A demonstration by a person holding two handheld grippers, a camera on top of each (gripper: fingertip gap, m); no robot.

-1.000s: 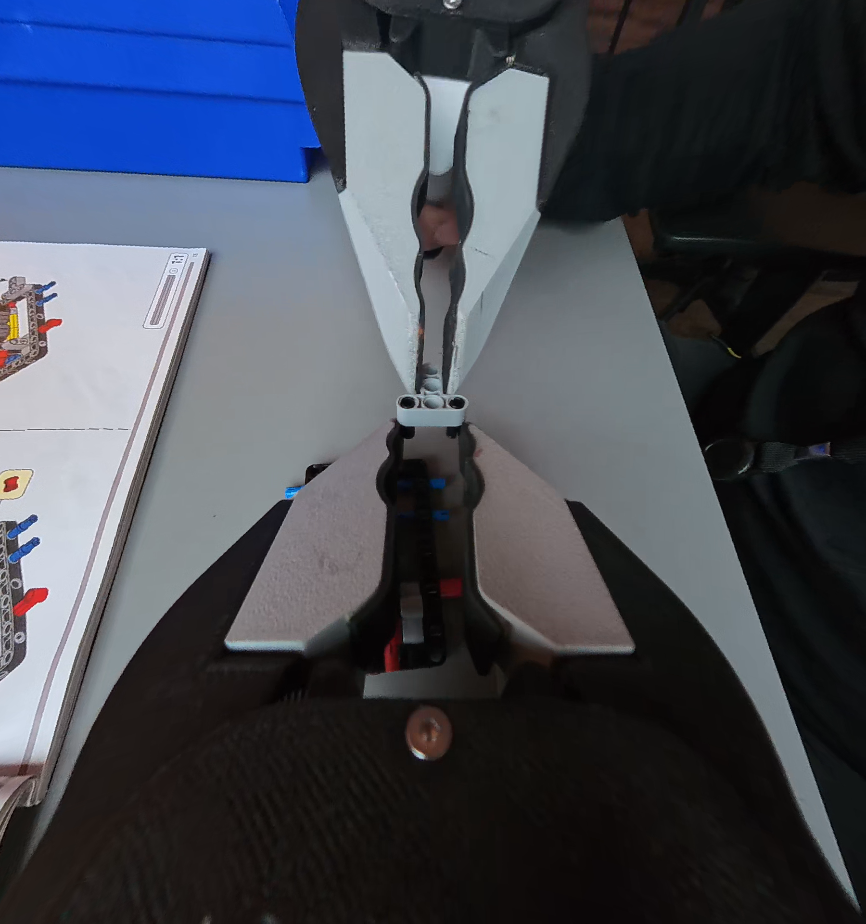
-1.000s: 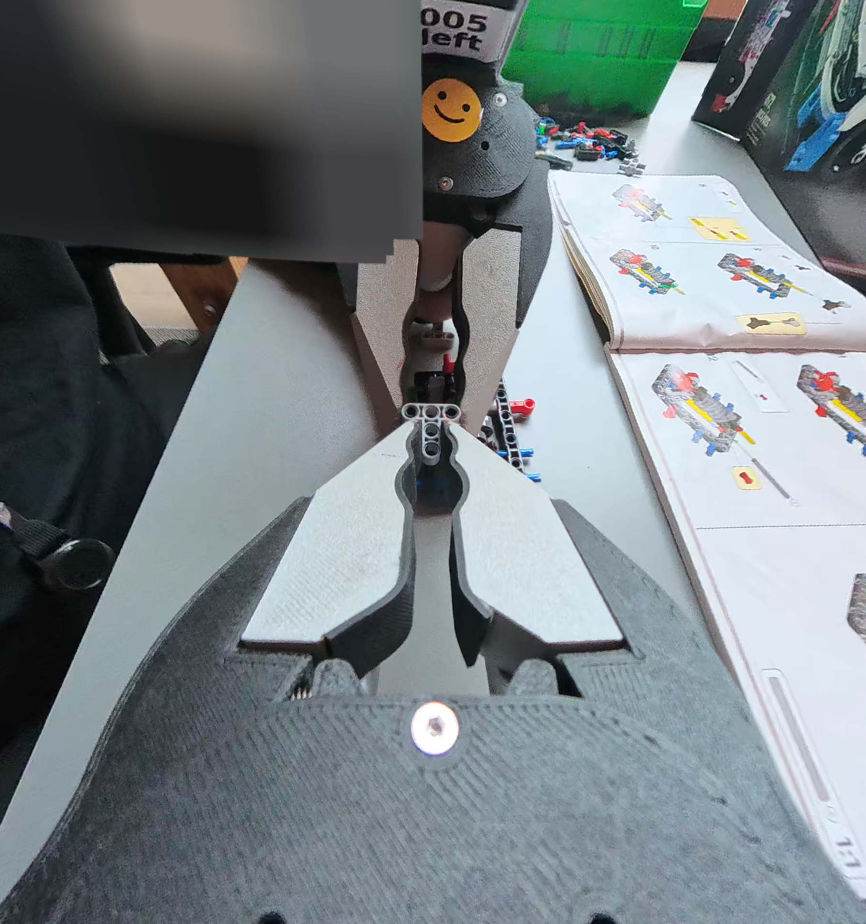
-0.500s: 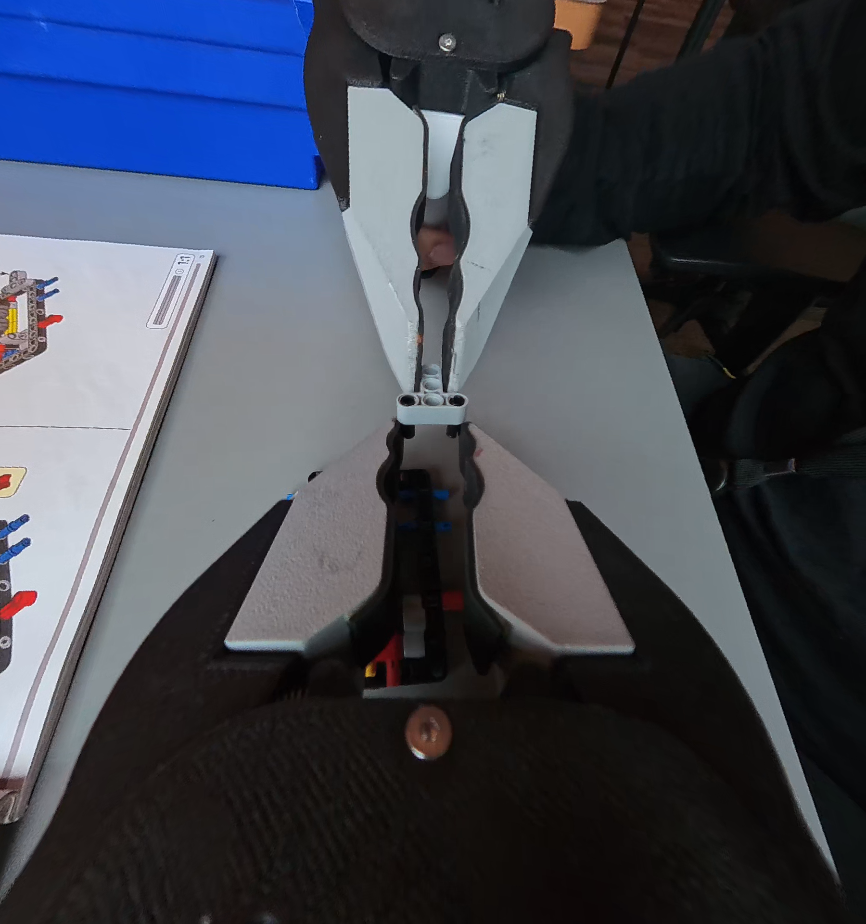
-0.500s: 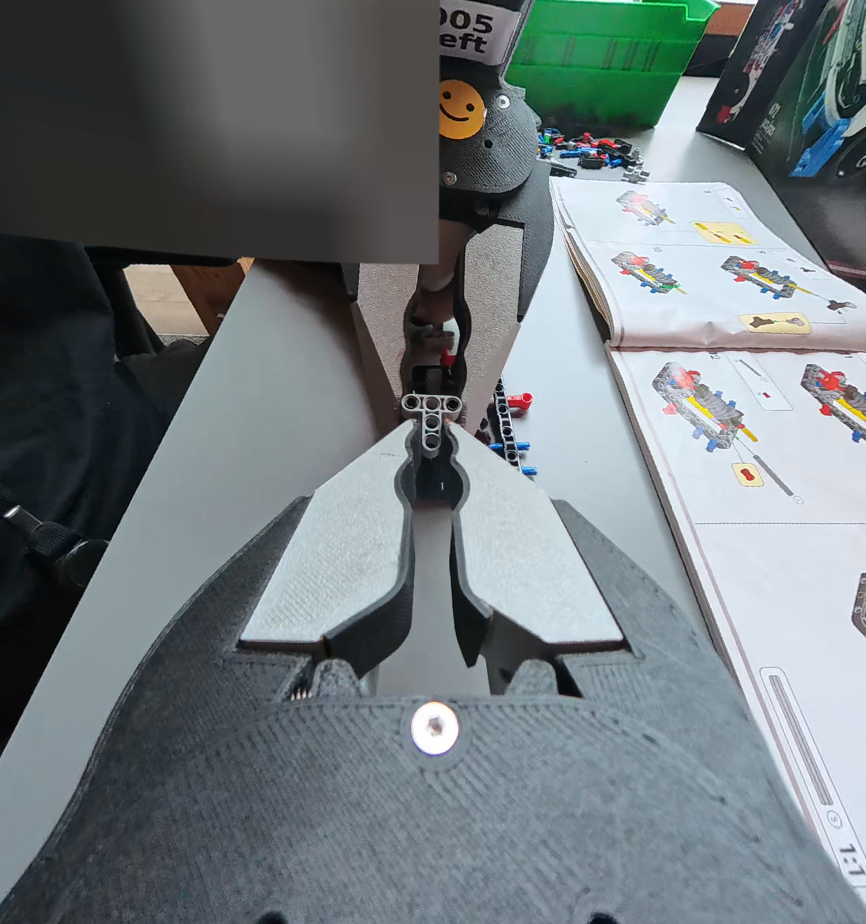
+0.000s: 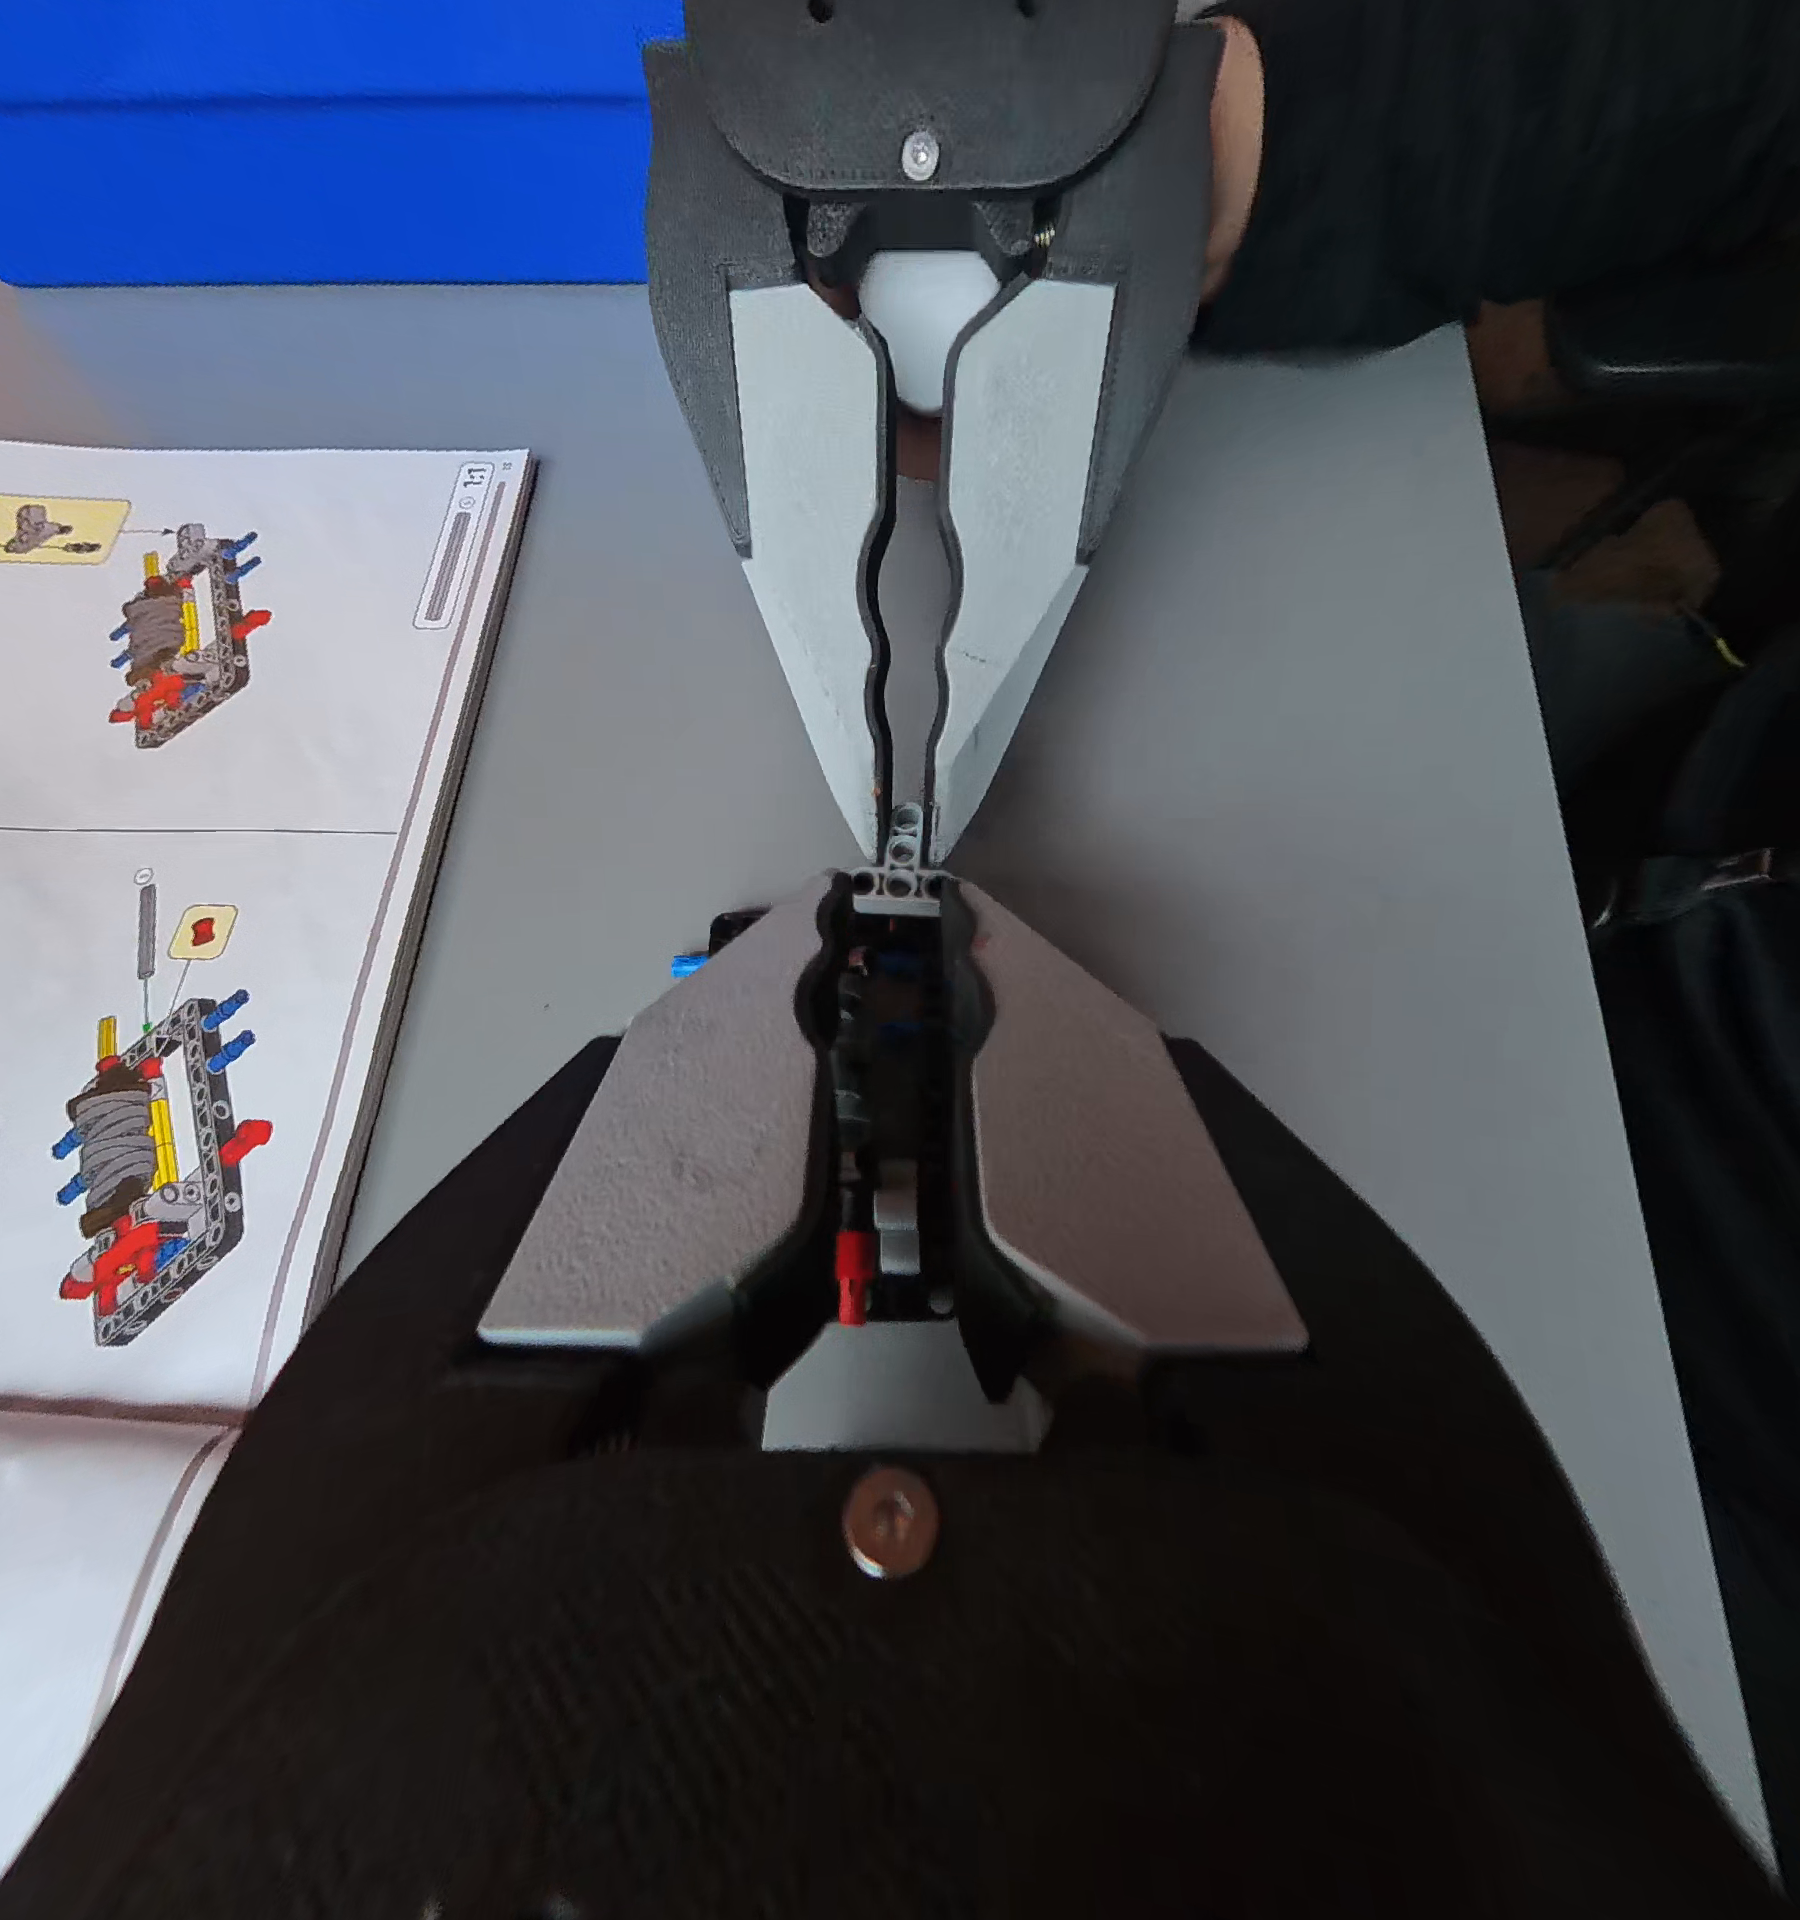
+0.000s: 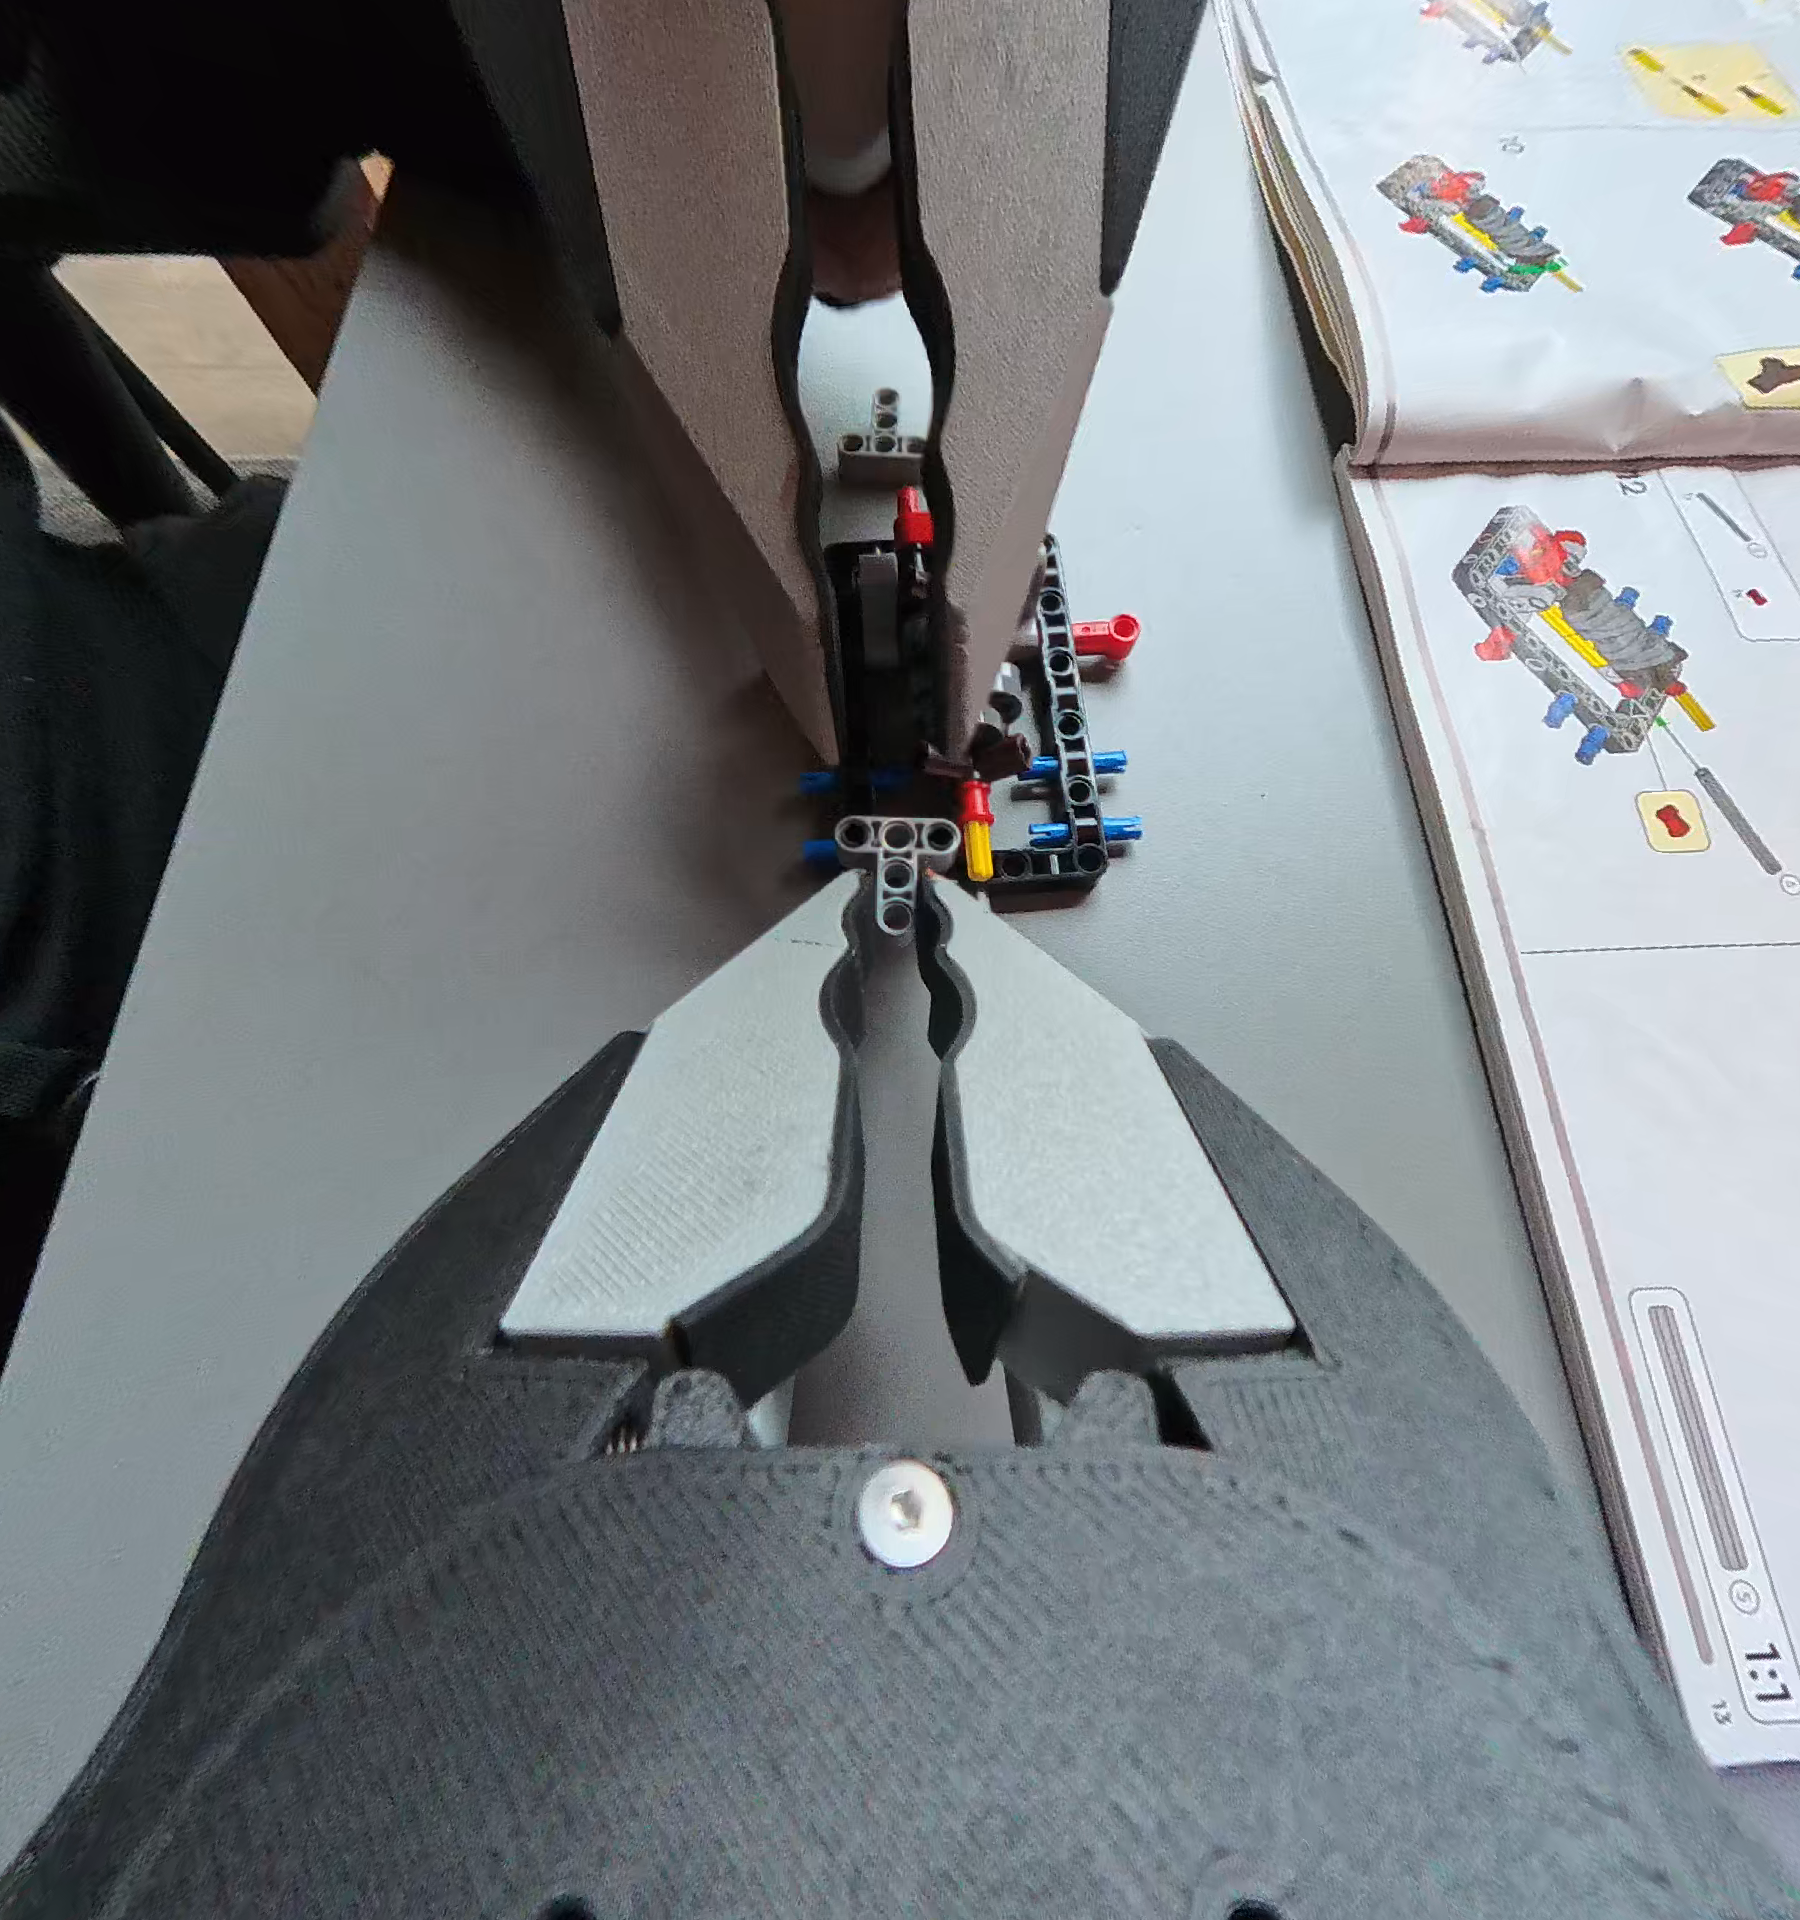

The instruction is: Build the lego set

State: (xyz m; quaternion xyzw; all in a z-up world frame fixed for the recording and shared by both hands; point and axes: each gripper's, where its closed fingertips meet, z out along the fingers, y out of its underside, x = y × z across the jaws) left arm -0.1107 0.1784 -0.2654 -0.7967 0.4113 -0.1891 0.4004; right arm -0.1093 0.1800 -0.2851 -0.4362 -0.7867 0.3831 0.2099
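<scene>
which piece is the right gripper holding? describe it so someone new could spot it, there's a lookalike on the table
Start at the grey table, where the two grippers meet tip to tip beside the open instruction booklet. The right gripper pinches the stem of a light grey T-shaped beam, its three-hole crossbar against the black frame assembly in the left gripper. Its twin, the spare T-beam, lies loose farther back, ungripped.

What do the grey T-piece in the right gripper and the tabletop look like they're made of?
T-piece: looks like hard moulded plastic with a smooth, slightly glossy finish, crisp round holes and sharp edges. Tabletop: likely laminate or painted board with a matte grey finish, an even tone and no grain or glare.
</scene>
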